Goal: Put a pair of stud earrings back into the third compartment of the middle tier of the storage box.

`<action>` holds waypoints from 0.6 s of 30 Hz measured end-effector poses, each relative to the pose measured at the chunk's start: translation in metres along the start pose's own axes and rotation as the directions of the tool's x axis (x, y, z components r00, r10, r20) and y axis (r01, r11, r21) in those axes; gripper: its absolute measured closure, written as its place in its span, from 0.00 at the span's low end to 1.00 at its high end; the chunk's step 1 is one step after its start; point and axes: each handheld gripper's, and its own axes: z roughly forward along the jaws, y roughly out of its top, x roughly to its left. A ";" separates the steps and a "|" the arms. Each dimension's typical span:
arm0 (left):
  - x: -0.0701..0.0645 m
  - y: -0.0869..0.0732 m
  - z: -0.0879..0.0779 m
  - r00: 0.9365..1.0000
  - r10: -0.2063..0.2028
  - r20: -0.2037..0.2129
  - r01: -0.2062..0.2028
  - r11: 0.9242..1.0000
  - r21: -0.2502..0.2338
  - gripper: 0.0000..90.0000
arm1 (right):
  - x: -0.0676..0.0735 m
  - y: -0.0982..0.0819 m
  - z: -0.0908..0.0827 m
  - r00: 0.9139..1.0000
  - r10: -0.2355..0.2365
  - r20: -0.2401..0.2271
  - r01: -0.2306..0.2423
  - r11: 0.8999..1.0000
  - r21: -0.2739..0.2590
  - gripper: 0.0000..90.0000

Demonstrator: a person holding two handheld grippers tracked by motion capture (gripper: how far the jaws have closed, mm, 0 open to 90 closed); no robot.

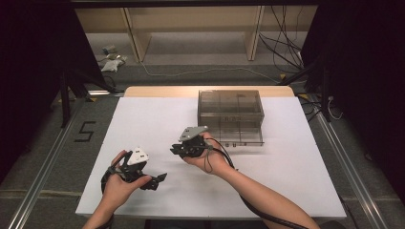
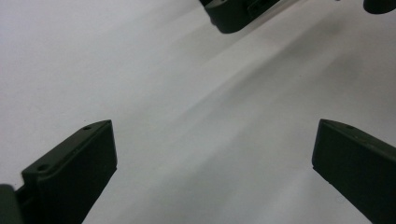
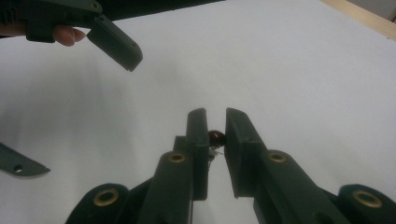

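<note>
In the right gripper view my right gripper has its jaws nearly together, shut on a small dark red thing pinched low in the narrow gap; what it is I cannot tell. In the high view that gripper is held above the white sheet near the table's middle, pointing left. My left gripper sits low at the front left, a short way from the right one. Its jaws stand wide open over bare white sheet, with nothing between them.
A smoky transparent box with compartments stands at the back, right of centre, just behind the right hand. One finger of the left gripper hangs ahead of the right gripper's jaws. Cables trail from both hands toward the front edge.
</note>
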 end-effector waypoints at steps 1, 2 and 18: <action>0.000 0.000 0.000 1.000 0.000 0.000 0.000 1.000 0.000 0.00 | -0.001 0.000 -0.002 1.000 -0.001 0.003 0.001 1.000 -0.001 0.90; 0.000 0.000 0.000 1.000 0.001 -0.001 -0.001 1.000 0.000 0.00 | -0.002 -0.001 -0.004 1.000 0.002 0.004 -0.002 1.000 -0.004 0.90; 0.000 0.000 0.000 1.000 -0.003 -0.001 0.003 1.000 0.001 0.00 | -0.011 -0.008 -0.039 0.999 0.015 0.031 -0.014 0.999 -0.033 0.90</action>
